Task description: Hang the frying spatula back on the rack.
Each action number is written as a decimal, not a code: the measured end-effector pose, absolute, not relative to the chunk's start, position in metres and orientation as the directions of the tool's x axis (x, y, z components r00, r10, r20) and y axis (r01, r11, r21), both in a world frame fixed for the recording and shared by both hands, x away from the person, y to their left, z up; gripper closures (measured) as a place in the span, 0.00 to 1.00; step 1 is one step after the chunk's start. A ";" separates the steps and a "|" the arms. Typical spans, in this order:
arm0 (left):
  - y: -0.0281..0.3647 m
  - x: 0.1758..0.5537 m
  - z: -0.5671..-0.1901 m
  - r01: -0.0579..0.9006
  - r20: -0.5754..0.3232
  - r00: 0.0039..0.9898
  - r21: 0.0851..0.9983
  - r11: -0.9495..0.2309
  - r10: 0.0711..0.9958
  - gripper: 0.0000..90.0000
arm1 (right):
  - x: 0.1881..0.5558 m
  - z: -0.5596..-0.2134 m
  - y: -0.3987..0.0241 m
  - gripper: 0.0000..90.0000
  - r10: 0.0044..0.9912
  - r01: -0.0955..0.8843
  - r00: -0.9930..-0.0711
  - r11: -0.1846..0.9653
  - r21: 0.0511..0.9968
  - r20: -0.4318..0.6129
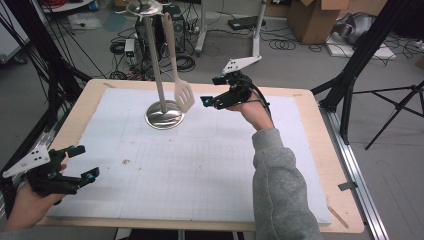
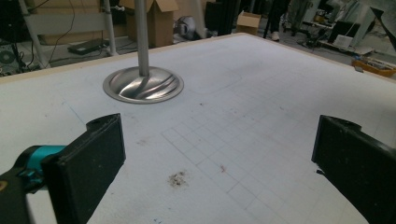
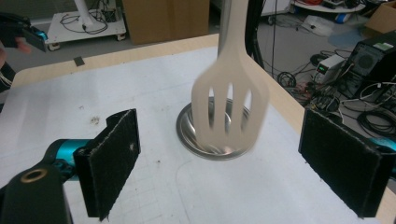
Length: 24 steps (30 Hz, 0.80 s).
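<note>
A workshop floor strewn with cables and cardboard boxes surrounds a wooden table (image 1: 320, 150) topped with a white gridded mat (image 1: 200, 170). Toward the far side of the mat stands a metal rack (image 1: 159, 75) on a round steel base, and a pale slotted spatula (image 1: 177, 70) hangs from its top, the blade (slightly blurred in the right gripper view) just above the base. The right gripper (image 1: 211, 90) sits just beside the blade, jaws spread wide, touching nothing. The left gripper (image 1: 82, 161) rests at the near left corner, well apart from the rack, jaws likewise wide apart and empty.
</note>
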State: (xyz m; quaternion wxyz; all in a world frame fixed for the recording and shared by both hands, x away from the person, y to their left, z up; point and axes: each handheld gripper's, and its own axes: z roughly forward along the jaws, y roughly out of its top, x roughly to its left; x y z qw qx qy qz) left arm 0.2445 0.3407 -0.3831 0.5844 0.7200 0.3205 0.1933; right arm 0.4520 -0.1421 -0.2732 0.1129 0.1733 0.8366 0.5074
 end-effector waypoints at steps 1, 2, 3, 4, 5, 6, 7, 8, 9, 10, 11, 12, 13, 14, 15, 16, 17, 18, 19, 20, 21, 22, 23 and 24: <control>0.341 0.245 -0.383 0.236 -0.096 0.720 0.965 -0.112 0.687 0.04 | 0.451 -0.274 -0.143 0.13 0.406 0.171 -0.914 0.424 0.889 -0.017; 0.340 0.246 -0.384 0.238 -0.098 0.721 0.965 -0.112 0.686 0.04 | 0.450 -0.274 -0.145 0.13 0.406 0.176 -0.914 0.426 0.888 -0.014; 0.340 0.247 -0.384 0.237 -0.097 0.721 0.965 -0.113 0.686 0.04 | 0.449 -0.274 -0.146 0.13 0.409 0.175 -0.912 0.422 0.890 -0.014; 0.340 0.248 -0.384 0.236 -0.095 0.721 0.965 -0.115 0.686 0.04 | 0.448 -0.275 -0.147 0.13 0.407 0.175 -0.913 0.423 0.889 -0.014; 0.340 0.249 -0.384 0.237 -0.097 0.721 0.965 -0.114 0.686 0.04 | 0.447 -0.275 -0.148 0.13 0.408 0.179 -0.913 0.421 0.889 -0.010; 0.340 0.249 -0.385 0.237 -0.096 0.722 0.965 -0.114 0.685 0.04 | 0.446 -0.276 -0.148 0.13 0.409 0.177 -0.913 0.424 0.888 -0.013; 0.339 0.250 -0.385 0.236 -0.097 0.723 0.965 -0.113 0.684 0.04 | 0.444 -0.277 -0.149 0.13 0.408 0.174 -0.913 0.425 0.888 -0.016; 0.339 0.251 -0.385 0.236 -0.098 0.723 0.965 -0.111 0.684 0.04 | 0.442 -0.277 -0.150 0.13 0.408 0.174 -0.913 0.422 0.890 -0.015; 0.339 0.251 -0.385 0.235 -0.096 0.724 0.966 -0.113 0.683 0.04 | 0.440 -0.278 -0.151 0.13 0.410 0.177 -0.912 0.420 0.890 -0.012; 0.338 0.251 -0.385 0.233 -0.095 0.726 0.966 -0.113 0.682 0.04 | 0.438 -0.280 -0.153 0.13 0.413 0.179 -0.911 0.416 0.892 -0.010; 0.338 0.251 -0.385 0.233 -0.097 0.726 0.966 -0.111 0.681 0.04 | 0.436 -0.281 -0.154 0.13 0.415 0.183 -0.910 0.413 0.892 -0.006; 0.337 0.252 -0.385 0.231 -0.097 0.726 0.967 -0.108 0.681 0.04 | 0.434 -0.283 -0.156 0.13 0.420 0.181 -0.908 0.412 0.893 -0.010; 0.337 0.252 -0.385 0.229 -0.095 0.727 0.967 -0.109 0.680 0.04 | 0.432 -0.284 -0.158 0.13 0.423 0.191 -0.906 0.408 0.893 0.000; 0.337 0.253 -0.385 0.225 -0.094 0.728 0.968 -0.108 0.679 0.04 | 0.431 -0.286 -0.160 0.13 0.424 0.193 -0.906 0.407 0.893 0.002; 0.337 0.254 -0.385 0.223 -0.094 0.728 0.969 -0.105 0.680 0.04 | 0.429 -0.288 -0.162 0.13 0.427 0.194 -0.904 0.404 0.894 0.003; 0.336 0.254 -0.385 0.219 -0.093 0.728 0.970 -0.103 0.679 0.04 | 0.427 -0.289 -0.165 0.13 0.430 0.193 -0.903 0.402 0.895 0.002; 0.336 0.255 -0.384 0.214 -0.091 0.730 0.972 -0.100 0.678 0.04 | 0.425 -0.291 -0.167 0.13 0.430 0.195 -0.903 0.399 0.896 0.004; 0.336 0.256 -0.384 0.210 -0.091 0.730 0.973 -0.095 0.677 0.04 | 0.424 -0.292 -0.169 0.13 0.429 0.198 -0.903 0.398 0.896 0.009; 0.336 0.256 -0.384 0.205 -0.089 0.731 0.974 -0.093 0.677 0.04 | 0.423 -0.293 -0.171 0.13 0.429 0.203 -0.903 0.404 0.892 0.011; 0.336 0.257 -0.384 0.204 -0.089 0.732 0.975 -0.092 0.675 0.04 | 0.421 -0.294 -0.173 0.13 0.429 0.199 -0.903 0.409 0.891 0.005; 0.335 0.257 -0.384 0.204 -0.090 0.734 0.975 -0.092 0.673 0.04 | 0.419 -0.295 -0.174 0.13 0.429 0.194 -0.904 0.408 0.892 0.000; 0.335 0.257 -0.384 0.203 -0.089 0.734 0.975 -0.092 0.673 0.04 | 0.418 -0.297 -0.176 0.13 0.427 0.196 -0.904 0.404 0.894 0.005; 0.335 0.258 -0.384 0.203 -0.089 0.734 0.975 -0.093 0.674 0.04 | 0.416 -0.298 -0.178 0.13 0.427 0.194 -0.904 0.401 0.895 0.005; 0.335 0.258 -0.384 0.205 -0.091 0.733 0.974 -0.092 0.674 0.04 | 0.415 -0.299 -0.179 0.13 0.427 0.188 -0.904 0.398 0.898 0.000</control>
